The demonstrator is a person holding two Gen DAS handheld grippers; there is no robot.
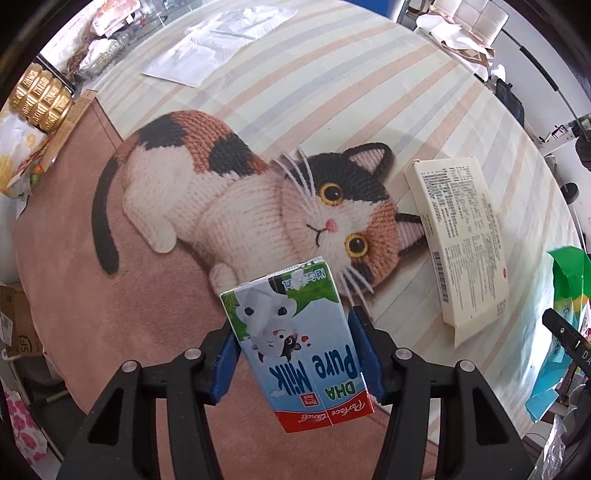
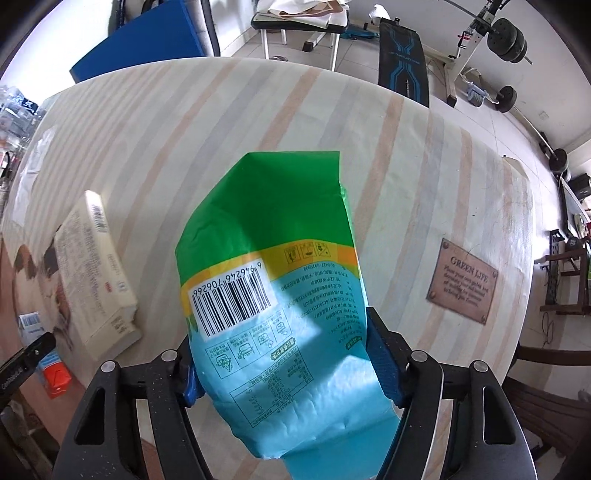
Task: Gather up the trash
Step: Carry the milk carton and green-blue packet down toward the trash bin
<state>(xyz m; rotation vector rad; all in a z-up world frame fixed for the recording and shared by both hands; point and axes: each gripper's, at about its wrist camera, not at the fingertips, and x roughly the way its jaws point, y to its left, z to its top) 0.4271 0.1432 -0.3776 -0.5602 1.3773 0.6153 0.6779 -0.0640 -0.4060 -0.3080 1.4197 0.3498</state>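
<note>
Above table (image 1: 332,92): left fingers (image 1: 360,354) grip milk carton (image 1: 299,343); right fingers (image 2: 384,358) grip wrapper (image 2: 277,295).

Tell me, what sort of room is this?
Probably a lived-in home room that doubles as a gym: a black padded weight bench and barbell with black plates stand behind a table with striped cloth, on pale tiled floor.

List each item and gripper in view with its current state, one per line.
left gripper: shut on the milk carton.
milk carton: held off the table, print upside down.
right gripper: shut on the plastic bag.
plastic bag: held up, crumpled, barcode facing the camera.
cream box: lying flat on the striped tablecloth, untouched.
</note>
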